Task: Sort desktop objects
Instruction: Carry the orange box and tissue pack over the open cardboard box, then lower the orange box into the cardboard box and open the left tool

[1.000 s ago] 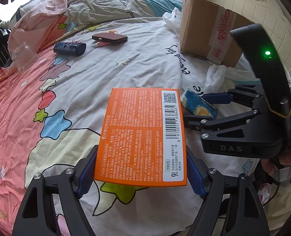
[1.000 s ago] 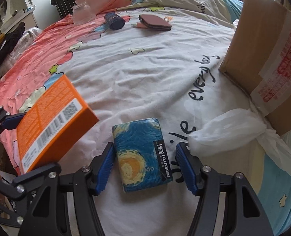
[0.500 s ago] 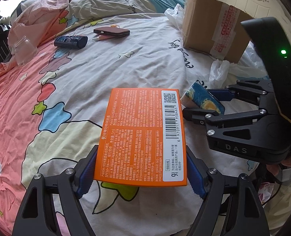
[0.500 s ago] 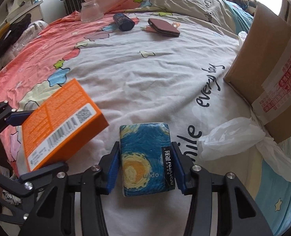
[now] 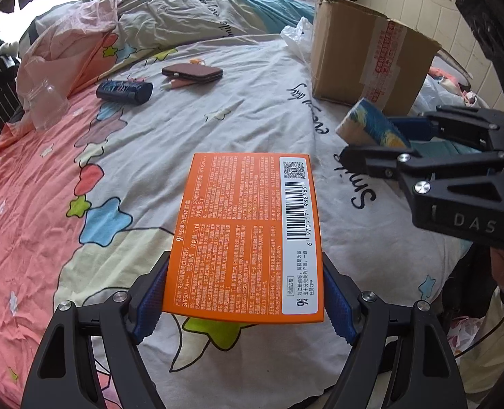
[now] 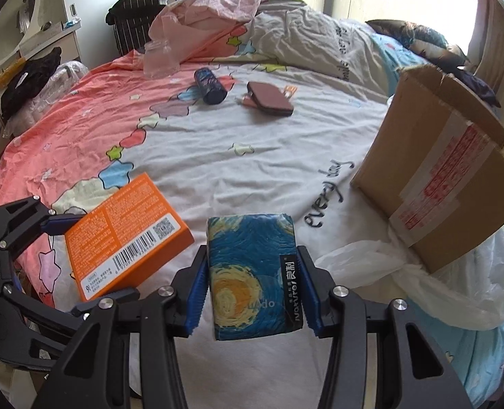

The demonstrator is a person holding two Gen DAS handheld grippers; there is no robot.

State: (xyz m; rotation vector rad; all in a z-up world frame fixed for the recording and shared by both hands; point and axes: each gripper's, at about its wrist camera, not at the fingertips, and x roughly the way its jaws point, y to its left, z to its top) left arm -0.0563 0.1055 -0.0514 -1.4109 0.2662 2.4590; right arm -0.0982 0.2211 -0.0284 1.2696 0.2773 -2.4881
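My left gripper point(image 5: 246, 300) is shut on a flat orange box point(image 5: 248, 235) with a barcode label, held above the bedsheet. The blue pads grip its two long sides. My right gripper point(image 6: 252, 289) is shut on a blue tissue pack point(image 6: 252, 266) with a swirly yellow-and-blue print, lifted clear of the sheet. The left wrist view shows that pack point(image 5: 367, 122) to the right of the orange box, just in front of the cardboard box point(image 5: 364, 64). From the right wrist camera, the orange box point(image 6: 125, 228) hangs at the lower left.
An open cardboard box point(image 6: 449, 177) stands at the right on a white plastic bag point(image 6: 405, 272). Farther back on the sheet lie a dark blue can point(image 6: 210, 86), a brown case point(image 6: 270, 98) and a clear plastic cup point(image 5: 45, 102). Rumpled bedding lies behind.
My right gripper closed its pads on the tissue pack and lifted it off the sheet towards the cardboard box. The left gripper kept still with the orange box.
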